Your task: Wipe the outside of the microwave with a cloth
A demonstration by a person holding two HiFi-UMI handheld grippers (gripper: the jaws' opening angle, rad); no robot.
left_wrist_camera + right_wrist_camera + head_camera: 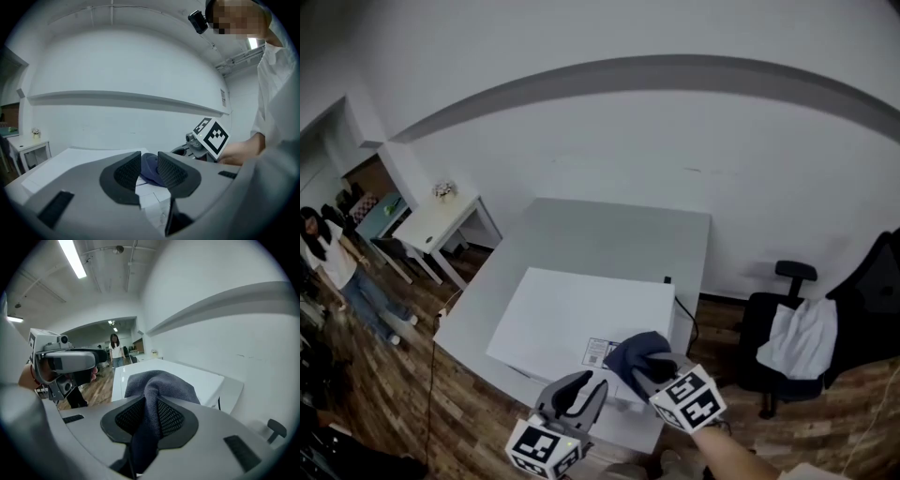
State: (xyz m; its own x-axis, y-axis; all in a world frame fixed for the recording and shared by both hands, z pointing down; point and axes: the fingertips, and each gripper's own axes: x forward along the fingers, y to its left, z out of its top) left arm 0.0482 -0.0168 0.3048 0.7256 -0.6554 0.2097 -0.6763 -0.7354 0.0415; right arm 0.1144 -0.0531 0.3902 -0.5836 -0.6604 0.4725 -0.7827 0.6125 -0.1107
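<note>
Right gripper view settles the grip: the right gripper (151, 417) is clamped on a fold of the dark blue cloth (161, 380), which bunches over the near right corner of the white microwave (572, 314), on its top panel. The left gripper (149, 172) has its jaws a little apart with nothing between them (the cloth shows only beyond the gap). It hovers by the microwave's front edge, near a printed label (598, 352).

I judge the step in hand to be wiping the top panel, with the cloth at one corner. The next move calls for pressing the cloth flat and sweeping it across the top toward the wall, with a firm clamp.

Count: one microwave, one cloth, two grippers, one grey table (609, 234) beneath.
</note>
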